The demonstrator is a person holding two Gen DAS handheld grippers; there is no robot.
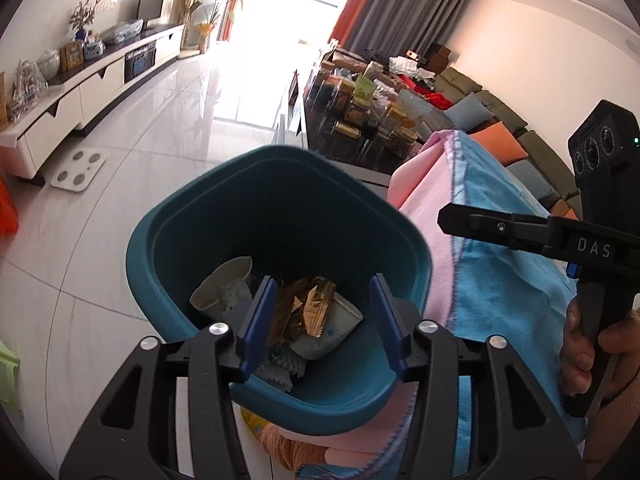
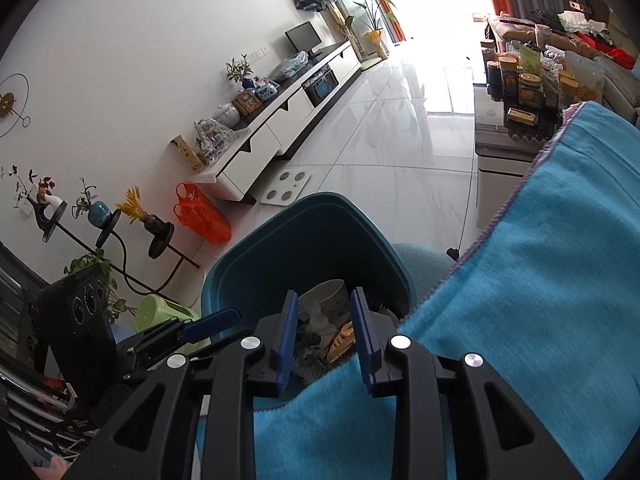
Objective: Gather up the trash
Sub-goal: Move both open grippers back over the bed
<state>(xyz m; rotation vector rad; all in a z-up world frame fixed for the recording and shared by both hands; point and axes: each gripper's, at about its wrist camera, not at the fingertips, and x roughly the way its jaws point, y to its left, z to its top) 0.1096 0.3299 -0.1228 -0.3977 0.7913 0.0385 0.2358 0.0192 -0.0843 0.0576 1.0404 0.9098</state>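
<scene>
A teal trash bin stands beside the cloth-covered table edge. It holds a paper cup, a crumpled gold wrapper, a second white cup and other scraps. My left gripper hangs over the bin's mouth, open, with nothing between its blue pads. In the right wrist view my right gripper hovers over the bin at the near rim. Its jaws stand apart and grip nothing. The trash lies below them, inside the bin.
A blue cloth over a pink cloth drapes the table at the right. White tiled floor stretches ahead, with a white scale. An orange bag, a green stool and a plant stand sit left of the bin.
</scene>
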